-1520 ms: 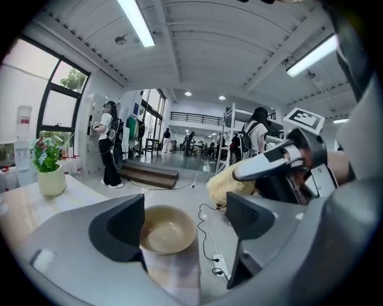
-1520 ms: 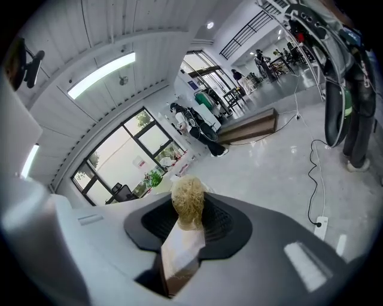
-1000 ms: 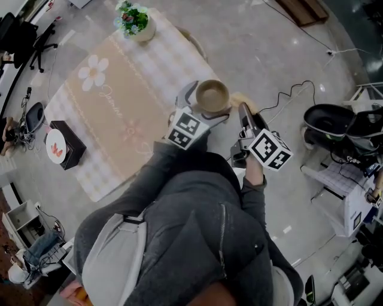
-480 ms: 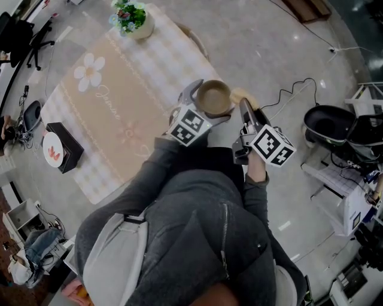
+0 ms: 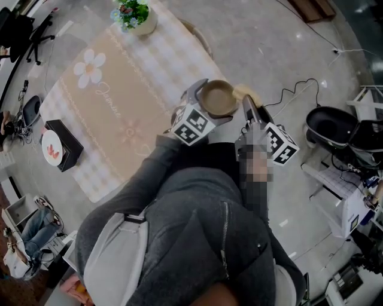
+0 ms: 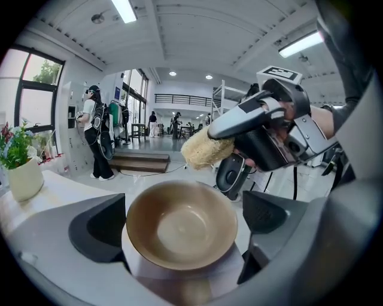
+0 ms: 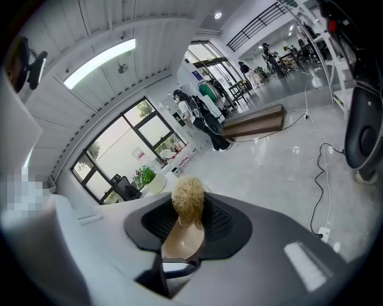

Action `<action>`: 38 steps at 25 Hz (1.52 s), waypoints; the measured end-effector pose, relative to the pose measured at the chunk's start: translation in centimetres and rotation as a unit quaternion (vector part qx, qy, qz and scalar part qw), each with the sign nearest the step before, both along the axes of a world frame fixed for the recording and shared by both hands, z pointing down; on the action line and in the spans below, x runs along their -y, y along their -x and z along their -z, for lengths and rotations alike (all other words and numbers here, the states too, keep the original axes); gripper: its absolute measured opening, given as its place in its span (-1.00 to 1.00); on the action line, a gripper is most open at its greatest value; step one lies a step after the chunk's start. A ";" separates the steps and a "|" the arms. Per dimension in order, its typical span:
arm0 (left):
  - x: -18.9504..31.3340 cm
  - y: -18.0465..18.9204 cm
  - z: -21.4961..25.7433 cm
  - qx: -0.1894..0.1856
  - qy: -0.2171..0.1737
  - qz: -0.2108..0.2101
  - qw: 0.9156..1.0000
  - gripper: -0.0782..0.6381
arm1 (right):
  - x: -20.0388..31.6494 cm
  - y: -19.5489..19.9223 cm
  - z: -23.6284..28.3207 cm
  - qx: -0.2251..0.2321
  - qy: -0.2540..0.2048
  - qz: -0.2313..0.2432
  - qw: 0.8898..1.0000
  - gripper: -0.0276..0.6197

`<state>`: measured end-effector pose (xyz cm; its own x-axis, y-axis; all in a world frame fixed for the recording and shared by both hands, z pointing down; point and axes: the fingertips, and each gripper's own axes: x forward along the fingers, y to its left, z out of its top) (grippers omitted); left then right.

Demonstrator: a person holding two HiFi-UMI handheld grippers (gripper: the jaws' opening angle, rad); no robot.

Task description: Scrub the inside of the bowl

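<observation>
A brown bowl [image 5: 217, 98] is held off the table's right corner, with my left gripper [image 5: 206, 107] shut on its near rim. In the left gripper view the bowl [image 6: 181, 225] fills the space between the jaws, its inside empty and facing the camera. My right gripper [image 5: 246, 103] is shut on the wooden handle [image 7: 182, 241] of a scrub brush with a pale fibre head [image 7: 188, 201]. That brush head [image 6: 205, 149] hovers just above the bowl's far right rim, apart from it. In the head view the brush head [image 5: 242, 92] sits right of the bowl.
A table with a beige flowered cloth [image 5: 114, 101] lies to the left, with a potted plant [image 5: 134, 17] at its far end and a black box [image 5: 64, 145] on its left edge. Black cables [image 5: 293, 92] and a black chair [image 5: 329, 127] are on the floor to the right.
Both grippers, with bowl and brush, have drifted slightly up and right in the head view. The gap between brush head and bowl stays about the same.
</observation>
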<state>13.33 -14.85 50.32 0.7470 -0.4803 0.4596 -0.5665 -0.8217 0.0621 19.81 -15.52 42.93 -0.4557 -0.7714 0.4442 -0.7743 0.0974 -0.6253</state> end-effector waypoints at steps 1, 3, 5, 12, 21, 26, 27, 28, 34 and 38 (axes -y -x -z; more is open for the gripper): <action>0.1 0.0 -0.1 -0.001 0.000 0.000 1.000 0.89 | 0.0 0.0 -0.2 0.000 0.001 0.000 1.000 -0.58; 0.2 -0.1 -0.2 -0.002 0.000 0.001 1.000 0.89 | 0.0 0.1 -0.5 -0.001 0.005 0.001 1.000 -0.58; 0.3 -0.2 -0.5 0.001 -0.001 0.002 1.000 0.89 | 0.0 0.3 -0.5 -0.004 0.007 0.004 1.000 -0.58; 0.8 -0.6 -0.9 0.003 -0.010 0.008 1.000 0.88 | 0.4 1.1 -0.1 -0.031 0.004 0.048 0.998 -0.58; 0.9 -0.7 -0.6 -0.018 -0.028 0.015 0.999 0.88 | 1.0 4.0 0.0 -0.097 0.002 0.166 0.981 -0.58; 1.0 -0.8 -0.6 -0.019 -0.028 0.016 0.999 0.88 | 0.9 4.9 -0.7 -0.149 0.016 0.236 0.960 -0.58; 0.9 -0.8 -0.6 -0.020 -0.028 0.016 0.999 0.88 | 0.9 5.1 -0.8 -0.162 0.018 0.252 0.954 -0.58; 1.0 -0.7 -0.6 -0.020 -0.028 0.016 0.999 0.88 | 0.9 5.2 -0.9 -0.174 0.020 0.266 0.948 -0.58; 1.1 -0.7 -0.6 -0.024 -0.026 0.017 0.999 0.88 | 0.9 5.8 -1.8 -0.228 0.041 0.345 0.910 -0.58; 1.1 -0.7 -0.5 -0.032 -0.022 0.015 0.999 0.88 | 0.8 6.8 -2.0 -0.262 0.036 0.400 0.877 -0.58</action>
